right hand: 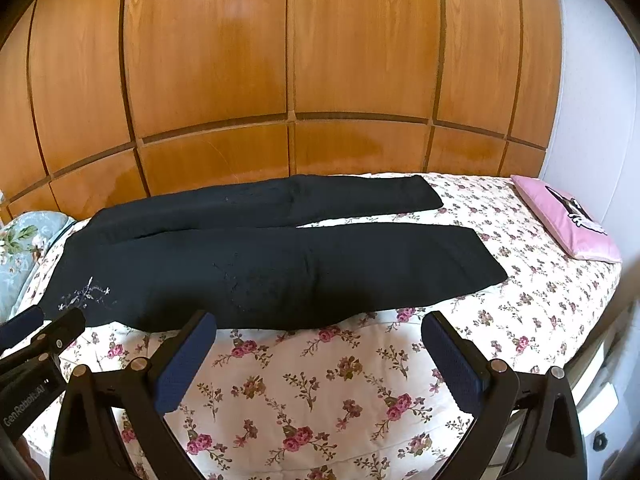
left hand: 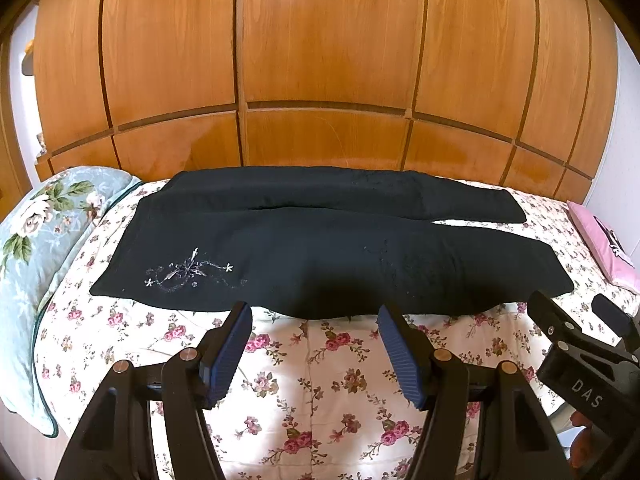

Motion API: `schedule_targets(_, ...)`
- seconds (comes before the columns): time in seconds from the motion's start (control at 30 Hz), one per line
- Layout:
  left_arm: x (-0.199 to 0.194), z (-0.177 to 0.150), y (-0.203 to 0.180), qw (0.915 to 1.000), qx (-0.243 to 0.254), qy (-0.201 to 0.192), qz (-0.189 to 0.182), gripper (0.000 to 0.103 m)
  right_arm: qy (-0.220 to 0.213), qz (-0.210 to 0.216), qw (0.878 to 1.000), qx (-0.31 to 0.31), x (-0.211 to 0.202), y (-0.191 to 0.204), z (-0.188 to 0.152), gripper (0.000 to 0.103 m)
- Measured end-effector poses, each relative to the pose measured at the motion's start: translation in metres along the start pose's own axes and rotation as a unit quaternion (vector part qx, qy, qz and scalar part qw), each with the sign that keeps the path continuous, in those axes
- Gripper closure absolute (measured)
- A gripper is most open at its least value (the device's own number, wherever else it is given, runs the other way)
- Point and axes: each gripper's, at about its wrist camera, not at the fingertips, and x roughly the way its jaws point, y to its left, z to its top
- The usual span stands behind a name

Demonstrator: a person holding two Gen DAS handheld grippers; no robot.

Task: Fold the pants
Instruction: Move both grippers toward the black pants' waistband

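Black pants (left hand: pixel 312 252) lie flat across the flowered bedspread (left hand: pixel 320 380), waist to the left, both legs stretched to the right and slightly apart. White embroidery (left hand: pixel 188 272) marks the hip. My left gripper (left hand: pixel 314 314) hovers open just short of the near edge of the pants, nothing between its blue pads. My right gripper (right hand: pixel 318 326) is open too, over the bedspread (right hand: pixel 320 392) near the lower leg of the pants (right hand: pixel 280 264). Each gripper shows at the edge of the other's view.
A wooden wardrobe (left hand: pixel 320 60) runs along the far side of the bed. A pale blue flowered pillow (left hand: pixel 36 232) lies at the left end, a pink cushion (right hand: pixel 568 220) at the right end by a white wall.
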Motion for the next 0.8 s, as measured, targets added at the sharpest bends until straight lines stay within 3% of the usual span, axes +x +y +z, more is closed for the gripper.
schedule_targets(0.8, 0.022, -0.007, 0.010, 0.9994, -0.005, 0.026, 0.022, 0.036, 0.019, 0.004, 1.000, -0.008, 0.017, 0.005, -0.010, 0.000)
